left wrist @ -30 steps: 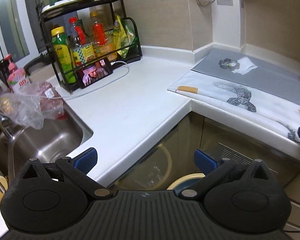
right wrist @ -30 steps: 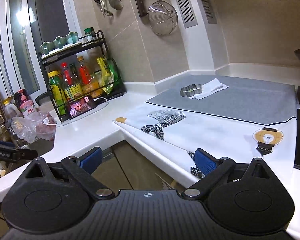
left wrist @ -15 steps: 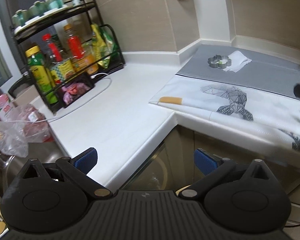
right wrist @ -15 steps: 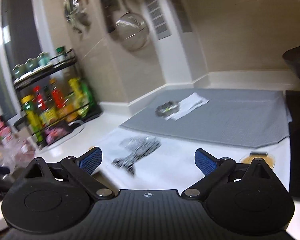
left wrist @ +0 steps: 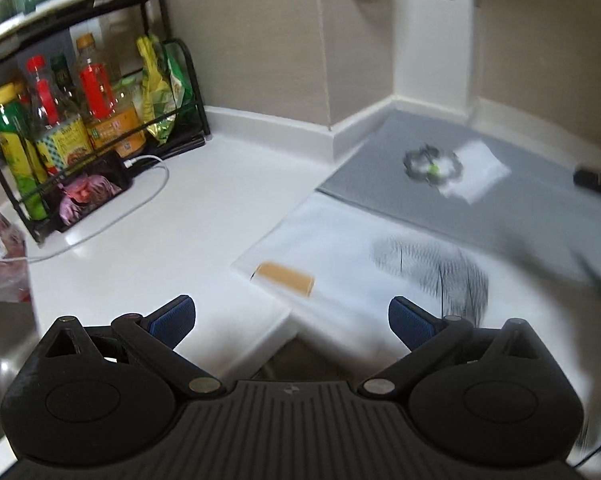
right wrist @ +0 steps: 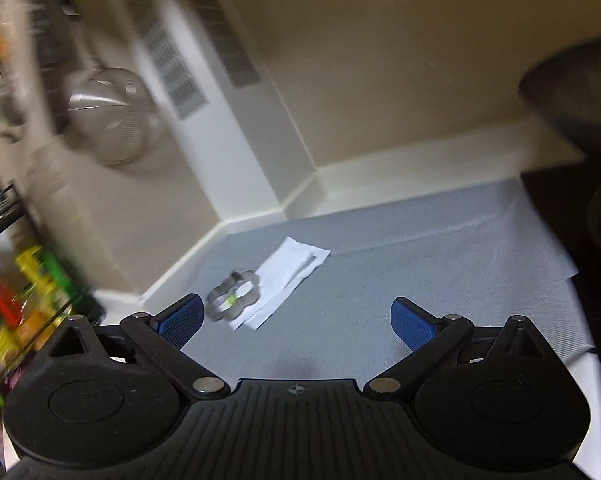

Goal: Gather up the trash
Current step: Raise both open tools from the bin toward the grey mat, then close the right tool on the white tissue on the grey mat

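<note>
- Left gripper (left wrist: pixel 290 316): jaws spread wide, nothing between the blue pads (left wrist: pixel 171 317); it hangs over the front edge of the white counter (left wrist: pixel 172 240), where the inner corner of the counter turns.
- Right gripper (right wrist: pixel 296 322): jaws likewise spread and empty, over the near part of the grey mat (right wrist: pixel 380 280).
- White cloth (left wrist: pixel 340 264) with a dark print lies along the counter's front edge, just past the left gripper; a tan patch (left wrist: pixel 286 278) sits at its near left corner.
- The grey mat (left wrist: pixel 500 208) lies behind the cloth and runs to the back wall.
- Napkin (right wrist: pixel 288 276): a folded white piece, flat on the mat towards its far left corner.
- Metal ring (right wrist: pixel 232 296): flower-shaped, resting on the napkin's left end, with a small green speck inside it. In the right view it is just beyond the left pad (right wrist: pixel 182 320); the shot is too blurred to tell more.
- Rack (left wrist: pixel 100 92): black wire, at the counter's back left, holding bottles (left wrist: pixel 92 96) and green packets (left wrist: pixel 160 84); a phone (left wrist: pixel 92 188) leans at its foot with a white cable (left wrist: pixel 148 188) looping over the counter.
- Plastic bag (left wrist: pixel 0 260) at the left edge.
- Strainer (right wrist: pixel 108 116) hangs on the wall above, blurred.
- A dark pan (right wrist: pixel 576 92) shows at the right edge.
</note>
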A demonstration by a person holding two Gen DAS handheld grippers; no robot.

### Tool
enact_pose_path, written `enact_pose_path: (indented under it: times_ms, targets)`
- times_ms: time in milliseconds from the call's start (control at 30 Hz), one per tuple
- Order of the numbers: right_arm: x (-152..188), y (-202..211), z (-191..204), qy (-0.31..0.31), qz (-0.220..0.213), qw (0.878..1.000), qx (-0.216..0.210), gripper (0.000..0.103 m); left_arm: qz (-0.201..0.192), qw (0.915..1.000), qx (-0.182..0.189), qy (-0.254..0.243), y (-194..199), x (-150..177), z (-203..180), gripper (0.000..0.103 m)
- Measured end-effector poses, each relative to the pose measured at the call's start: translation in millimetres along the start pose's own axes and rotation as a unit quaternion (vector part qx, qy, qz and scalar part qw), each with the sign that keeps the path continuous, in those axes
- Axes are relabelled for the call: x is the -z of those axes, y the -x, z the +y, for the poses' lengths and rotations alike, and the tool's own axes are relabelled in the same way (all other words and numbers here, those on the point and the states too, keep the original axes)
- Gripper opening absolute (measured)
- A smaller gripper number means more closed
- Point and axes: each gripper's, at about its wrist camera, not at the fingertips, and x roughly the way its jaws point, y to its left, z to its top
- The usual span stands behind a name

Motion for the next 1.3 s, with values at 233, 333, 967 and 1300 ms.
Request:
enact_pose_path:
  times_ms: [233, 333, 967, 1300]
  targets:
    - [-12.1, -84.6, -2.2, -0.002, 0.018, 0.999, 0.04, 0.1, 0.008, 0.9985, 0.032, 0.044, -57.8, -39.2, -15.7, 0.103]
    - [-18.8, -122.1, 3.5, 0.018, 0.022, 0.998, 0.049, 0.1, 0.017, 0.9978, 0.038, 0.051, -71.1, -39.5, -14.5, 0.103]
    - [-12.7, -167.6, 27.9, 0.143, 0.056, 0.985, 0.082, 0.001, 0.019, 0.9959, 0.04, 0.079, -92.7, -53.2, -16.8, 0.103]
    - [-4.7, -69.5, -35.0, 0.086, 0.058, 0.994, 0.036, 0.001, 0.056, 0.987, 0.11, 0.103, -129.2, -82.2, -78.8, 0.103]
